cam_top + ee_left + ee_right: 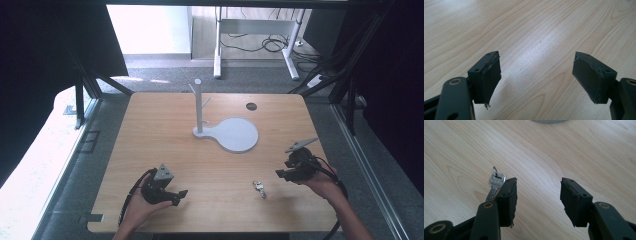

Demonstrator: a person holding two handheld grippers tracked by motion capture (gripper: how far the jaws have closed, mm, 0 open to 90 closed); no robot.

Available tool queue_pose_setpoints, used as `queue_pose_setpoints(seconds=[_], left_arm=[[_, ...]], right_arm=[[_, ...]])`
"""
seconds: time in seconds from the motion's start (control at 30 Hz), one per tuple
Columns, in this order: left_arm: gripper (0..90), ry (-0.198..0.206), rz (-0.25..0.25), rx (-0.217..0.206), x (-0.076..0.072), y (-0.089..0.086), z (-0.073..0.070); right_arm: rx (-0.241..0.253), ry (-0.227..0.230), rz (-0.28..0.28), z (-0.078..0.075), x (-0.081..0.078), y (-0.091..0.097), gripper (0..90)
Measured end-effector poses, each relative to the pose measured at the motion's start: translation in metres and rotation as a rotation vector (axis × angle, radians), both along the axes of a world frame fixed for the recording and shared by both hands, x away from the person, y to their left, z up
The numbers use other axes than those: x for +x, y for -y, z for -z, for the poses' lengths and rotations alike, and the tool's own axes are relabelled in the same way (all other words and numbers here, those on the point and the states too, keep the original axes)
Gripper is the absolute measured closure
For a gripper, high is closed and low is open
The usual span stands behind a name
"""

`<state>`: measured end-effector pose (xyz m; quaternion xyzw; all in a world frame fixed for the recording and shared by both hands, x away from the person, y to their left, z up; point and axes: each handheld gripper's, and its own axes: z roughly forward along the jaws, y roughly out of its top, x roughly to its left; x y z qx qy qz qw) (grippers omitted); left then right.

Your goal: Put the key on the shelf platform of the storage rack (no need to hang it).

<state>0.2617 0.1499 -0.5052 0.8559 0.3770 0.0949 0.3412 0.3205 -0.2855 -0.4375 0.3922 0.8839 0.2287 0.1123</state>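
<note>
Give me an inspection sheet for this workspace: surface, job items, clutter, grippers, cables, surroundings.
Surface: wooden table, with a round dark hole near its far edge.
Job's things: keys lying flat near the front; white peg stand upright on its round base.
Clutter: nothing seen.
Grippers: left gripper open over bare wood; right gripper open, nothing between its jaws, keys beside one jaw.
Cables: one trails from each gripper; loose cables on the floor beyond.
Surroundings: white desk frame behind, dark frame bars at both sides.

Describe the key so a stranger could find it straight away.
Start at the wooden table and go to its near edge, right of centre. The key lies flat there, just left of the right tongs. It is the sole small shiny metal thing, on a ring.
</note>
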Motion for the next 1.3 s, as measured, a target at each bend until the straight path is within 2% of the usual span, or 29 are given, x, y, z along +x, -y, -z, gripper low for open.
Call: queue_pose_setpoints(seconds=[0.4, 0.73, 0.93, 1.1, 1.3], left_arm=[[23.1, 0.009, -0.015, -0.010, 0.000, 0.000, 0.000], [23.1, 0.008, -0.018, -0.010, 0.000, 0.000, 0.001], [23.1, 0.008, -0.008, -0.004, 0.000, 0.000, 0.001], [23.1, 0.008, -0.015, -0.011, 0.000, -0.001, 0.001], [23.1, 0.008, -0.016, -0.009, 0.000, -0.003, 0.000]], right_arm=[[-0.054, -0.039, -0.056, -0.001, 0.005, -0.022, 48.3], [-0.076, -0.053, -0.087, 0.000, 0.008, -0.036, 51.7], [-0.084, -0.083, -0.097, 0.003, 0.010, -0.043, 53.1], [-0.101, -0.081, -0.118, 0.005, 0.010, -0.052, 54.3], [-0.114, -0.113, -0.128, 0.011, 0.012, -0.061, 55.3]])
